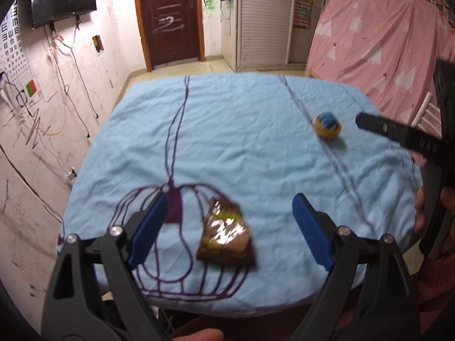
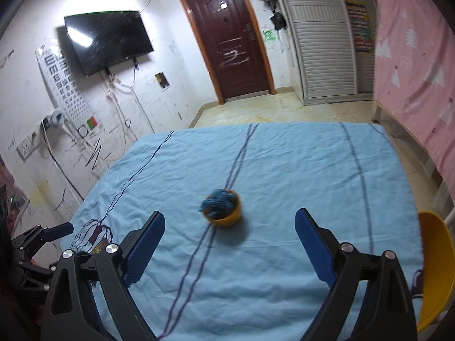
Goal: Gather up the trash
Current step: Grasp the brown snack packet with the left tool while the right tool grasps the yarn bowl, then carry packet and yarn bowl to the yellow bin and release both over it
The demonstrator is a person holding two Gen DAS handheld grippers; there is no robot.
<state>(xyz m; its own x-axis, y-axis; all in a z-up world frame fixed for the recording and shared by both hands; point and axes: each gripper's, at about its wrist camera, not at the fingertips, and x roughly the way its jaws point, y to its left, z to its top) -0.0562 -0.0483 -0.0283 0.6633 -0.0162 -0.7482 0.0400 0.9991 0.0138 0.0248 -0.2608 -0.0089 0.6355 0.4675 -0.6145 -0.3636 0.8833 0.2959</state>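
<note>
A brown shiny snack wrapper [image 1: 226,234] lies on the blue tablecloth [image 1: 241,130], between my left gripper's [image 1: 229,207] open blue fingers, a little below their tips. A small yellow bowl with a crumpled blue wad in it [image 1: 327,125] stands further right on the cloth. In the right wrist view the same bowl [image 2: 223,207] sits just ahead of my right gripper [image 2: 229,221], which is open and empty. My right gripper's finger [image 1: 398,133] enters the left wrist view from the right, beside the bowl. The wrapper [image 2: 99,246] is barely visible at the left.
A yellow chair [image 2: 435,270] stands by the table's right edge. A pink sheet [image 1: 378,42] hangs at the right. A dark door [image 1: 170,17], a wall TV [image 2: 108,45] and loose cables [image 1: 65,91] line the far and left walls.
</note>
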